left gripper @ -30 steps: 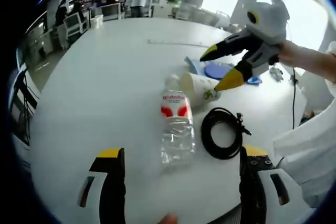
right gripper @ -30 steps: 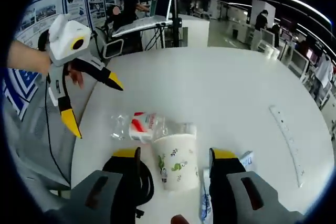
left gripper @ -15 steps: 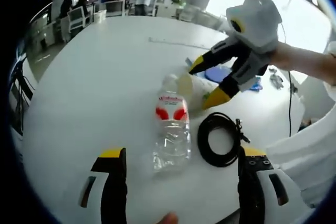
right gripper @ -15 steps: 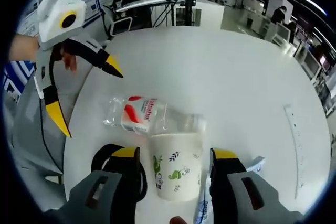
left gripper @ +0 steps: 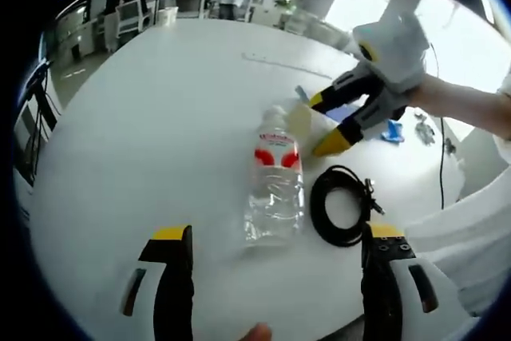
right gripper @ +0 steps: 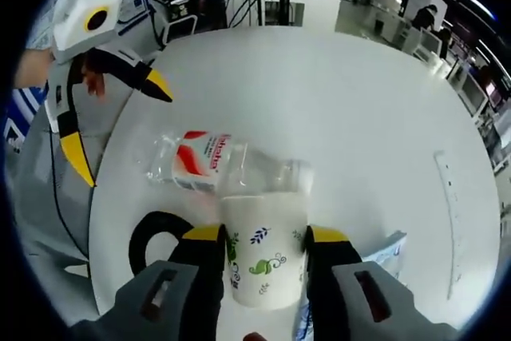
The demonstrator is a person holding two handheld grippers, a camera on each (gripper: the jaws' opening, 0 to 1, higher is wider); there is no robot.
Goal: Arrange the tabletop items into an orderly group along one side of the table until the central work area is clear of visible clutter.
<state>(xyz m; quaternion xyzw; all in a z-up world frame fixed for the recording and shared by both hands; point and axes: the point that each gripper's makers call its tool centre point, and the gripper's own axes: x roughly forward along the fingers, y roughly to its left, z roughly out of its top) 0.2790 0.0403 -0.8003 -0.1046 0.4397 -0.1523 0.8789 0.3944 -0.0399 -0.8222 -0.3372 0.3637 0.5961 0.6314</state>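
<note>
Right gripper closed against both sides of the paper cup, gripping it low between yellow-tipped jaws, cup lying with its rim toward the far side, touching the clear plastic bottle lying on its side on the white bench. Left gripper spread wide and empty, hovering near the bottle, with the coiled black cable just to the right of the bottle. Right gripper at the cup beyond the bottle's cap. Blue items farther right on the bench.
</note>
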